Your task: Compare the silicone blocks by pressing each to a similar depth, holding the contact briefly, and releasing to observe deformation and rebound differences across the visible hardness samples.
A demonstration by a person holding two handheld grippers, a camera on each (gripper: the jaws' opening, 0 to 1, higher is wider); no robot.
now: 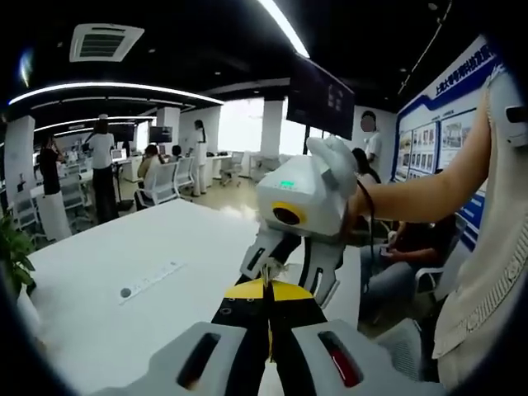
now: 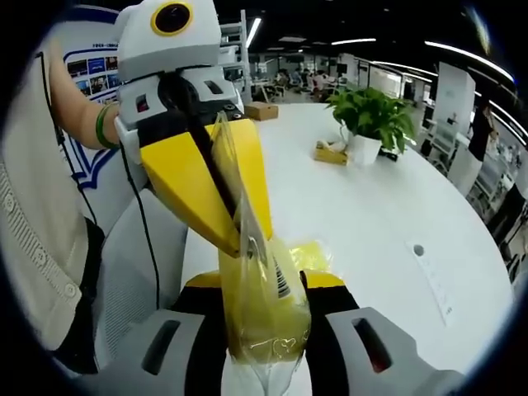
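Plastic, thin and crinkly — a clear bag of yellow silicone blocks (image 2: 264, 309) hangs pinched between my right gripper (image 2: 266, 285) at 6 o'clock and my left gripper (image 2: 235, 219) at 11, over the smooth white round table (image 2: 371, 206).

This is an open-plan office. A large white round surface (image 1: 124, 256) stands in front, and behind it are rows of desks with white office chairs (image 1: 161, 183) and people standing or sitting. The dark ceiling has long curved light strips (image 1: 107, 89) and an air-conditioning unit (image 1: 106, 41). A poster wall (image 1: 437, 140) and a potted plant (image 2: 373, 120) are there too.
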